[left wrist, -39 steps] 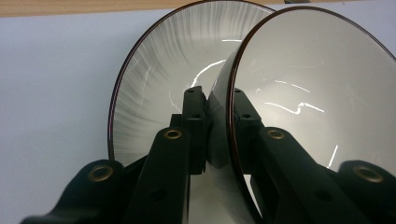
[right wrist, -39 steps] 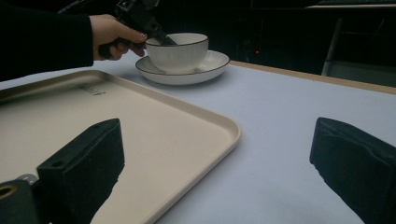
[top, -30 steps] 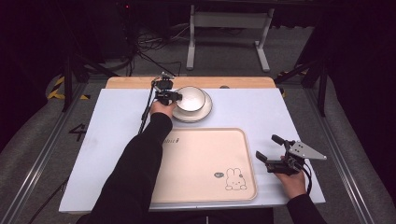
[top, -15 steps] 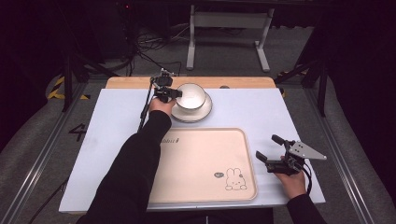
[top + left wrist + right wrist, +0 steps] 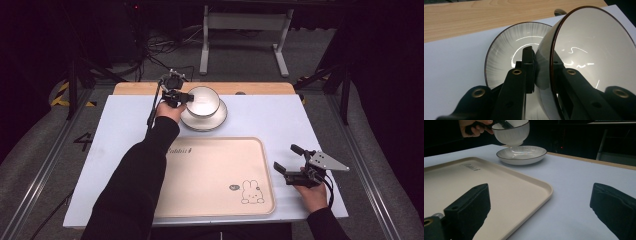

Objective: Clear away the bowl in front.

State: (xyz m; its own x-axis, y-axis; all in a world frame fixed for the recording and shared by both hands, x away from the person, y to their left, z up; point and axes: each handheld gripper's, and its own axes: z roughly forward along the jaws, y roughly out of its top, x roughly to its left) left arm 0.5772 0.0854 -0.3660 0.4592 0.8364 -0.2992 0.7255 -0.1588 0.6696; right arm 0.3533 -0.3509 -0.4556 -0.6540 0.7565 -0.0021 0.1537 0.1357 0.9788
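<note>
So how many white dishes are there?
2. A bowl is held up by its rim in the left gripper. A plate sits on the table right under it, beyond the tray.

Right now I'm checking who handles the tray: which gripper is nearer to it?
Right. The right gripper rests on the table just beside the tray, jaws open. The left gripper is beyond the tray's far edge, clamped on the bowl.

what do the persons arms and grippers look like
Both arms wear black long sleeves. The left gripper and right gripper are black with two blocky jaws and brass-coloured screws. The right one carries a grey three-cornered plate, and a black cable trails from it.
</note>
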